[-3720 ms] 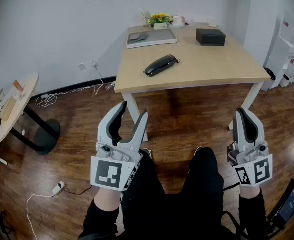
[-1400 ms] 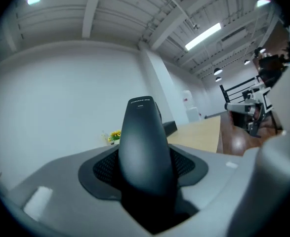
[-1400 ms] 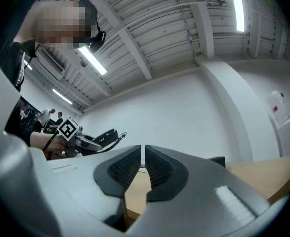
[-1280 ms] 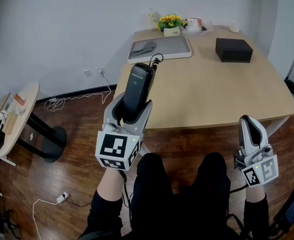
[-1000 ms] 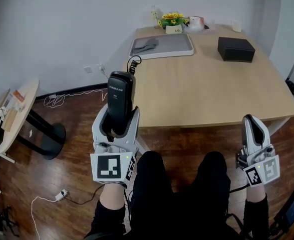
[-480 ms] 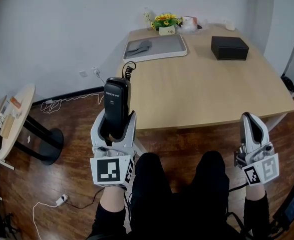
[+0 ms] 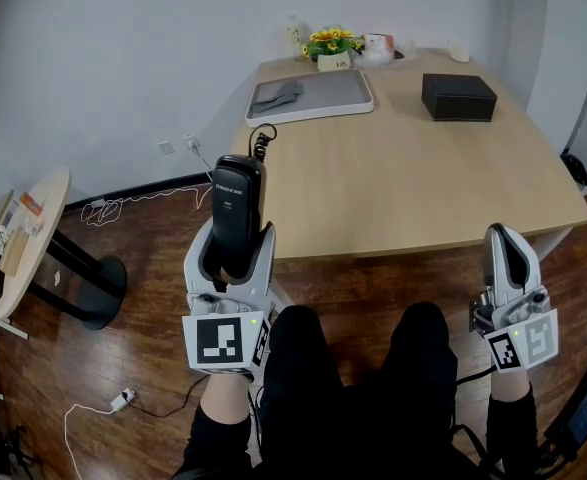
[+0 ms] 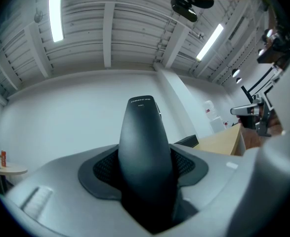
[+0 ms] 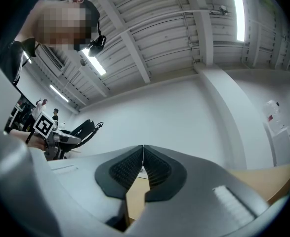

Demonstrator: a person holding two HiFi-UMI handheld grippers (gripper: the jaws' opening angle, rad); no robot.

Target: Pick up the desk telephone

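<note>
The black telephone handset [image 7: 233, 208] stands upright in my left gripper [image 7: 231, 240], clear of the wooden desk [image 7: 403, 183] and over the floor in front of its left corner. Both ribbed pads press its lower half. Its coiled cord [image 7: 259, 142] curls at the top end. In the left gripper view the handset [image 8: 145, 147] fills the gap between the jaws and points up toward the ceiling. My right gripper [image 7: 504, 251] hangs low at the right, in front of the desk, with its pads together and nothing between them [image 9: 143, 168].
On the desk's far side lie a grey tray [image 7: 309, 96] with dark items, a black box [image 7: 458, 96], a small flower pot [image 7: 333, 46] and white cups. A round side table [image 7: 23, 230] stands at the left. Cables [image 7: 138, 200] trail on the wood floor. My knees [image 7: 358, 368] are below.
The handset was on the desk and my left gripper was open. It is now shut on the handset, lifted off and held near me. Over the last second nothing shifted noticeably.
</note>
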